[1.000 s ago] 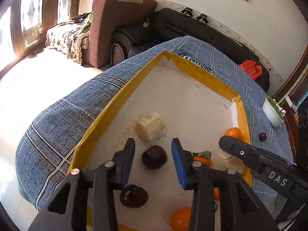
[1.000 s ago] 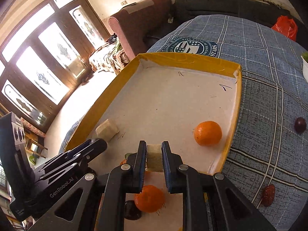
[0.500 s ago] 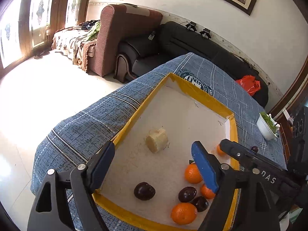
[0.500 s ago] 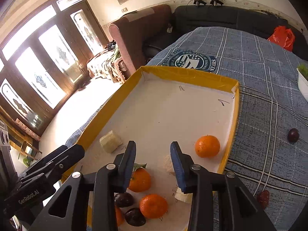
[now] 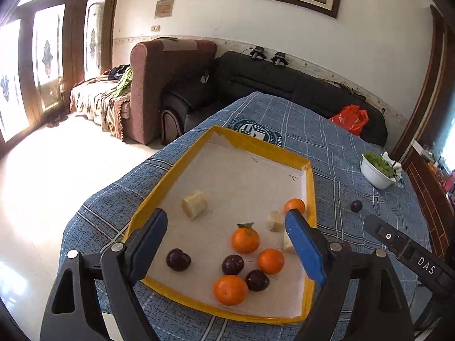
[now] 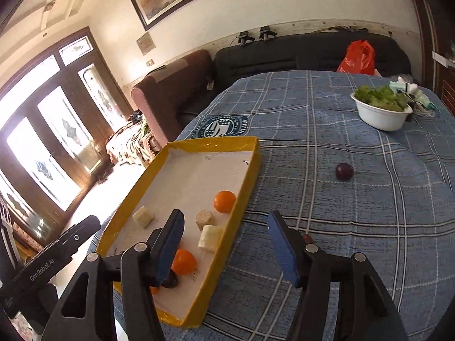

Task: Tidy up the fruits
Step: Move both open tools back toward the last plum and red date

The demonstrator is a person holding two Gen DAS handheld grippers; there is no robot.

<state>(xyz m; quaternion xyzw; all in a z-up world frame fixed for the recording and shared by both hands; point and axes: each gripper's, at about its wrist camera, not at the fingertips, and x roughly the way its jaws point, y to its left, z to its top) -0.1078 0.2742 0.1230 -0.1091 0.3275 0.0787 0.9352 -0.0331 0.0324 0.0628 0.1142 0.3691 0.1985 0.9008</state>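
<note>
Blue pads edge both grippers, and both sets of jaws stand spread wide, grasping nothing. A second ago the right gripper (image 6: 227, 244) pinched a pale chunk; that chunk (image 6: 210, 238) now lies released inside the tray (image 6: 227, 227), against its right wall. The left gripper (image 5: 227, 244), then low over a plum, has pulled back and up, so the whole tray (image 5: 310, 187) now shows between its pads.

Nearest the tray's front wall lie an orange (image 5: 230, 289) and a plum (image 5: 257, 280) touching it. Just behind them sit another plum (image 5: 232, 264) and a second orange (image 5: 270, 261); a third plum (image 5: 178, 259) lies apart to their left. Further in is a leafed orange (image 5: 245, 239), then a second pale chunk (image 5: 274, 220) near the right wall, with a fourth orange (image 5: 294, 205) beyond it. A third pale chunk (image 5: 194, 203) lies toward the left wall.

Outside the tray, on the plaid cloth, a small reddish fruit (image 6: 307, 238) peeks from behind the right gripper's pad, and a lone plum (image 6: 344, 171) lies well to the tray's right. Beyond that stands a white bowl (image 6: 381, 118) of greens.
</note>
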